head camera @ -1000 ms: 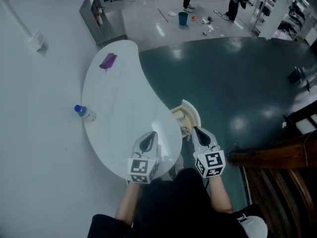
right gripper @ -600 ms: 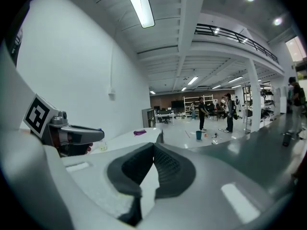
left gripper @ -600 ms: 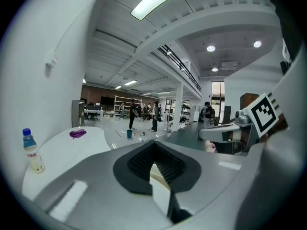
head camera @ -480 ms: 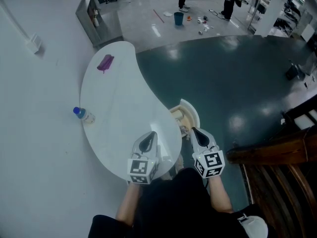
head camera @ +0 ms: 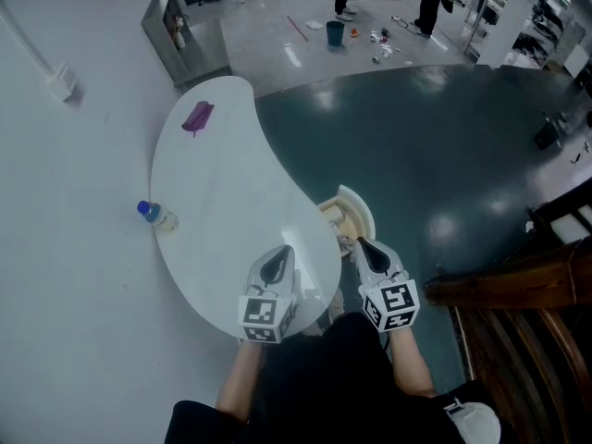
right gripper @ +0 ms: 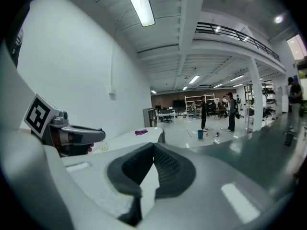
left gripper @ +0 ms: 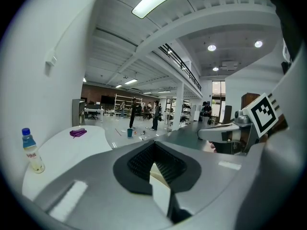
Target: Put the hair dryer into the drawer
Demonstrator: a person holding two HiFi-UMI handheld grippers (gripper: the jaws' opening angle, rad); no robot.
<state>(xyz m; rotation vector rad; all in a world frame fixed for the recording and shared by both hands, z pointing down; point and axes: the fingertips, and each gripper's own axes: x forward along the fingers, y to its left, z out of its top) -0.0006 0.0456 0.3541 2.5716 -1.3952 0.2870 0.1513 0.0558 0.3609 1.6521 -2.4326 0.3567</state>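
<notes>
The small rounded white drawer [head camera: 359, 213] stands pulled out at the 3 o'clock edge of the white kidney-shaped tabletop [head camera: 231, 188]. Its inside is pale cream, and what lies in it, if anything, is too small to tell. The purple hair dryer [head camera: 198, 117] is not in it. It lies flat on the tabletop's far lobe at 11 o'clock, well apart from the drawer and from both tools.

A clear plastic bottle with a blue cap [head camera: 157, 215] stands upright at the tabletop's 9 o'clock edge, next to the white wall. The left gripper view shows a label round it, and it seems to hold a little pale liquid. On the grey floor at 12 o'clock, a teal bucket [head camera: 335, 33] stands among scattered bits, near two standing people.

The left tool [head camera: 280, 251] hovers over the near end of the tabletop at 6 o'clock, clenched, its tips meeting on nothing. The right tool [head camera: 363, 244] is just beside the drawer's near side, also clenched and empty.
</notes>
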